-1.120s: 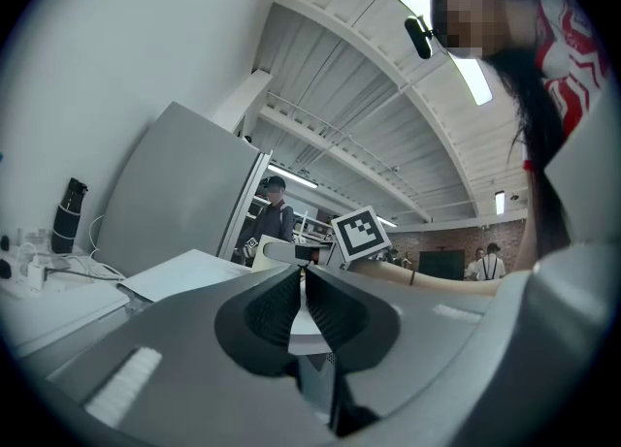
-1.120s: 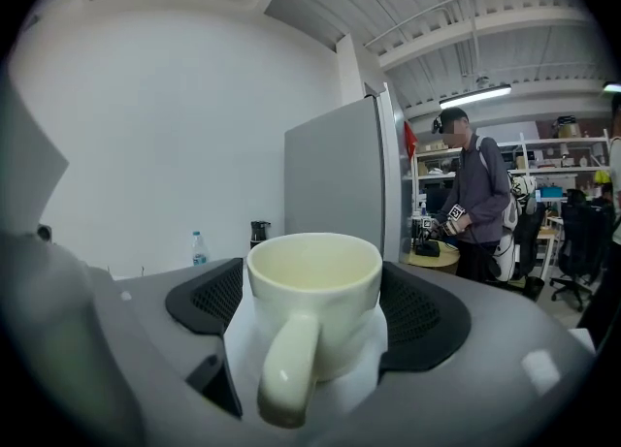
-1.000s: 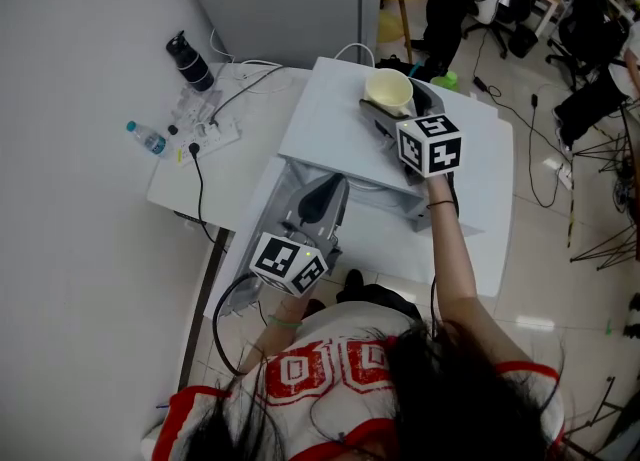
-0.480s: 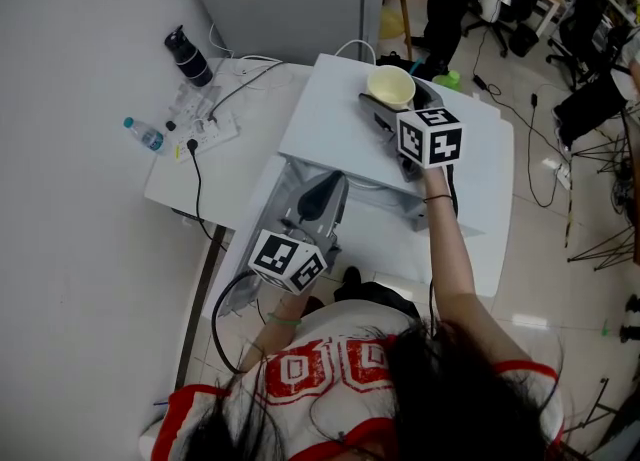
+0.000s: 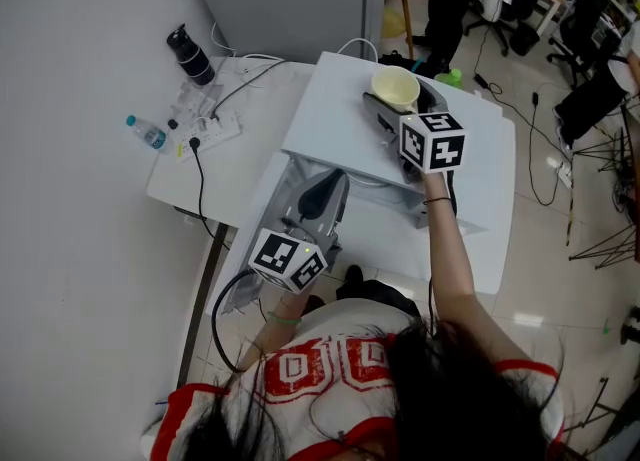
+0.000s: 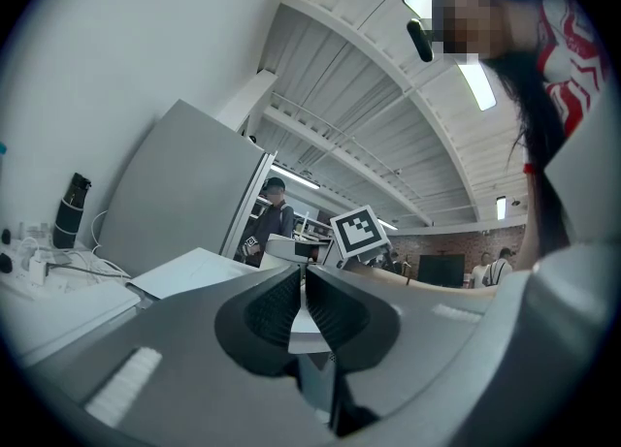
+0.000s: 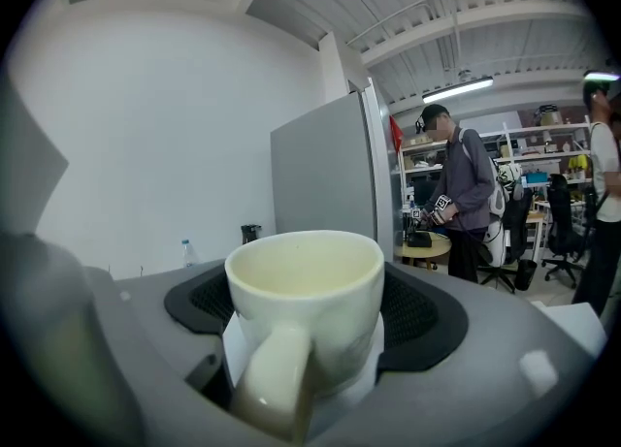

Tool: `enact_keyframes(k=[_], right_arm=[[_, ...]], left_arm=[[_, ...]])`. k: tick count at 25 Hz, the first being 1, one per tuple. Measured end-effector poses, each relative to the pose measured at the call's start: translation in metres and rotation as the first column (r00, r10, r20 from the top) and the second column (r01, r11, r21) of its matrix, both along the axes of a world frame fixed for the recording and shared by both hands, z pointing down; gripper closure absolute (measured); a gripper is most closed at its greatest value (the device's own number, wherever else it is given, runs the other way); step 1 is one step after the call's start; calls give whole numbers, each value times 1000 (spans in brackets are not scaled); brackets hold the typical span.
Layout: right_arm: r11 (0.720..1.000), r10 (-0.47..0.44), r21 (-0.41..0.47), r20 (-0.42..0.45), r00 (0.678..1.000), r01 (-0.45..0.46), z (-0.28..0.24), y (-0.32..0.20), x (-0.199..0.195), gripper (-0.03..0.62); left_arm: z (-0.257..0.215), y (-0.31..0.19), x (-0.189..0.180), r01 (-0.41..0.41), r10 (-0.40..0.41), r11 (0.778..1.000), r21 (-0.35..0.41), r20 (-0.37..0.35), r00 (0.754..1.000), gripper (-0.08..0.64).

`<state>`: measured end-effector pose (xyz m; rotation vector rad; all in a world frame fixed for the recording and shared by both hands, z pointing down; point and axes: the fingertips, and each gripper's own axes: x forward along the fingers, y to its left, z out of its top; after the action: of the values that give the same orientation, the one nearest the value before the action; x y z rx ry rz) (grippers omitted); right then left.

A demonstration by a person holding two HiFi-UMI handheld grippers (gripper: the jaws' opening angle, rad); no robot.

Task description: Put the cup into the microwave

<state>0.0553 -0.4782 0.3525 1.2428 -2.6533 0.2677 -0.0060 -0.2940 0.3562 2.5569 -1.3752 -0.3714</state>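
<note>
The head view is bright, evenly lit and sharp. The shadows are soft, and a pale glare lies on the floor (image 5: 540,249) at four o'clock. Both gripper views are round fisheye pictures with dark corners and bent lines at the edges. In the left gripper view a ceiling lamp (image 6: 475,86) burns white at two o'clock and the near foreground is blurred. In the right gripper view the cup (image 7: 306,309) is slightly soft.

The microwave top (image 5: 330,114) looks free to cross; cables (image 5: 200,189) and a flask (image 5: 190,57) crowd the side table (image 5: 262,99).
</note>
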Motion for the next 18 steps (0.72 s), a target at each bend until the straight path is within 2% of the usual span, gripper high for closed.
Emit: enact_keyframes(k=[18], right_arm=[[997, 48, 54, 50, 998, -51, -28, 63, 3, 150]], left_arm=[[-6, 39, -2, -76, 76, 997, 16, 9, 997, 557]])
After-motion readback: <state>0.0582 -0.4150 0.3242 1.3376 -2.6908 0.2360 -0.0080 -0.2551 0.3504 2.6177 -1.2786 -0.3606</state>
